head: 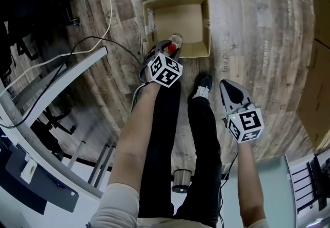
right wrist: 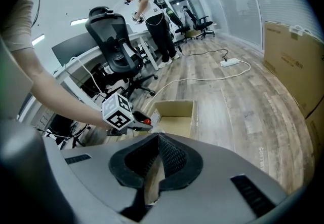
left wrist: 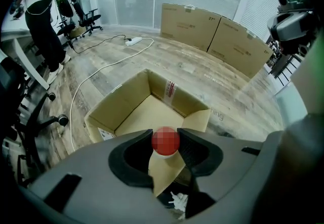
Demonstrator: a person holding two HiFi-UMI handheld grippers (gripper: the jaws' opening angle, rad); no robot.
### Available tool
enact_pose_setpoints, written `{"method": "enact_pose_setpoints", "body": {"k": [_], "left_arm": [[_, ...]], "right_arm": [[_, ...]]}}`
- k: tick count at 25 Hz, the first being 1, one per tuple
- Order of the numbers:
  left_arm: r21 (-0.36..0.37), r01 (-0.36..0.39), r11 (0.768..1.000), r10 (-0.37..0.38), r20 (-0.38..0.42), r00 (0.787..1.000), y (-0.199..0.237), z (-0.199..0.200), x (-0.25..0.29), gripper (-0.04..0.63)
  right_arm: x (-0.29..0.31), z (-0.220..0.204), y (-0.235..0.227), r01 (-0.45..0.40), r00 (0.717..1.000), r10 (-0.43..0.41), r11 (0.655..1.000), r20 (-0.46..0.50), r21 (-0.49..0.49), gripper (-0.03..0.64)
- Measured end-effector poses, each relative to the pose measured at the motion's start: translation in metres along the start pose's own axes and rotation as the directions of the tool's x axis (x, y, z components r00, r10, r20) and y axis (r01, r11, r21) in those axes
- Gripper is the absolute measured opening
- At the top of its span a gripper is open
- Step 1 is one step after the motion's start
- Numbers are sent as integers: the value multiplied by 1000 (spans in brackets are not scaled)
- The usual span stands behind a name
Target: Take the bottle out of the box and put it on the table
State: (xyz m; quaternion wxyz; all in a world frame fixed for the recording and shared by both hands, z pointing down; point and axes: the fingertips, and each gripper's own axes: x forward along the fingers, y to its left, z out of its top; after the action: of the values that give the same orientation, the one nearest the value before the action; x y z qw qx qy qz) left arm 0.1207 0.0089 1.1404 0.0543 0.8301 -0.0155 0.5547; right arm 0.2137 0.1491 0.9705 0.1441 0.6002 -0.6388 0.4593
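One open box (head: 180, 18), one bottle (head: 176, 42)

Your left forearm (head: 131, 144) runs bare from the pale sleeve (head: 116, 206) at the lower left of the head view up toward the centre, and your left gripper (head: 172, 46) points steeply down just above the middle of the frame. Its marker cube (head: 165, 69) faces the camera. In the left gripper view its jaws are part-way closed, and their tips press on both sides of the red-capped neck of the bottle (left wrist: 165, 142). Your right forearm (head: 248, 180) rises from the bottom right, well apart from the left. Your right gripper (head: 223, 83) slants down at right of centre, its jaws brought together at the tips with nothing between them.
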Motion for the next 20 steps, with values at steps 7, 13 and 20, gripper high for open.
{"method": "enact_pose_setpoints", "body": {"k": [7, 13, 20], "left_arm": [[59, 3, 998, -4, 28, 1000, -2, 11, -45, 160], [66, -23, 998, 17, 95, 995, 6, 27, -93, 161], [69, -5, 998, -6, 154, 988, 10, 48, -168, 160]], "right_arm": [[-21, 35, 18, 10, 1000, -9, 999, 11, -44, 40], [-38, 53, 38, 12, 1000, -12, 996, -4, -88, 40], [-53, 81, 79, -16, 1000, 13, 988, -25, -151, 40]]}}
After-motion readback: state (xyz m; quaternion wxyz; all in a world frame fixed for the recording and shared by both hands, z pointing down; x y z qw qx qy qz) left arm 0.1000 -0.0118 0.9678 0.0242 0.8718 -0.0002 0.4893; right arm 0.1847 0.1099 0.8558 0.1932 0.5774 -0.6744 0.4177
